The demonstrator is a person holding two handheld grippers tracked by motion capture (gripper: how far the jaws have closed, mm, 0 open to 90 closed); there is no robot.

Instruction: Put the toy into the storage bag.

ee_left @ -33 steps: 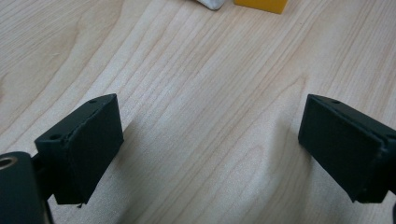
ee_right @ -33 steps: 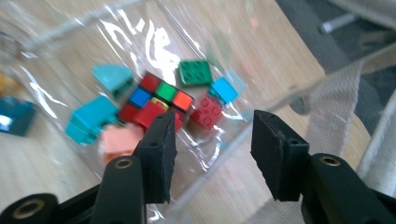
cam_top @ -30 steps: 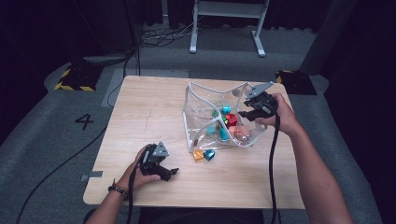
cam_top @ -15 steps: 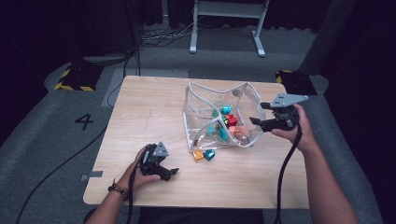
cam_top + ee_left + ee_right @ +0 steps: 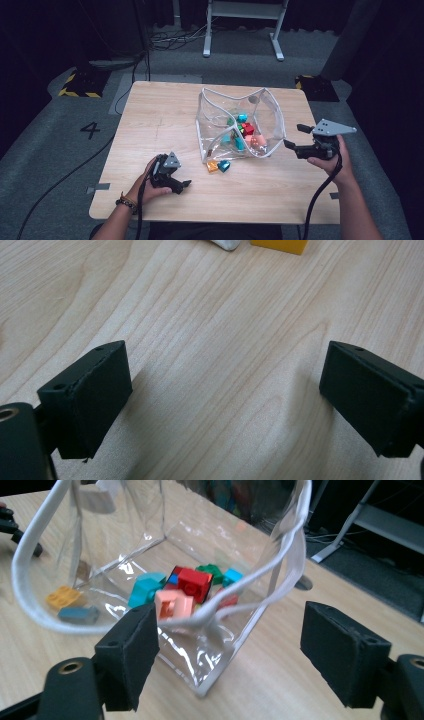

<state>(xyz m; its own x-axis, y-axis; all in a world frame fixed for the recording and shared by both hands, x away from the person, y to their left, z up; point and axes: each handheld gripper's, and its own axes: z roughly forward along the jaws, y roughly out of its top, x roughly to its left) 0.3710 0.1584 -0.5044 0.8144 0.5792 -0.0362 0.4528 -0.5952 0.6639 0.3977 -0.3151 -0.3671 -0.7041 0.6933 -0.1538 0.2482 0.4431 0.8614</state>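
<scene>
At the lower left of the high view the left gripper (image 5: 186,184) rests on the wooden table (image 5: 150,115), held by a hand (image 5: 145,182), with its jaws spread and nothing between them; the left gripper view looks down between those two black jaws at bare wood grain, with the edge of an orange brick (image 5: 280,245) and a scrap of white trim at the top of the frame. Moving right to the middle of the high view, the clear pouch (image 5: 265,107) with white edging stands on the table, its mouth open upward and its long axis running roughly from the upper part of the frame down toward the lower middle. Coloured bricks lie heaped inside it, among them a red brick (image 5: 247,128), while an orange brick (image 5: 212,166) and a teal brick (image 5: 223,165) lie just below its lower end. At the right of that view the right gripper (image 5: 295,138) hovers beside the pouch, apart from it, jaws aimed left at its side. They have just been opening and now stand wide with nothing pinched. The right gripper view, from low down, shows what the high view cannot: the pouch wall (image 5: 210,660) seen side-on, a pink brick (image 5: 172,605) against the plastic and a red brick (image 5: 194,582) behind it.
</scene>
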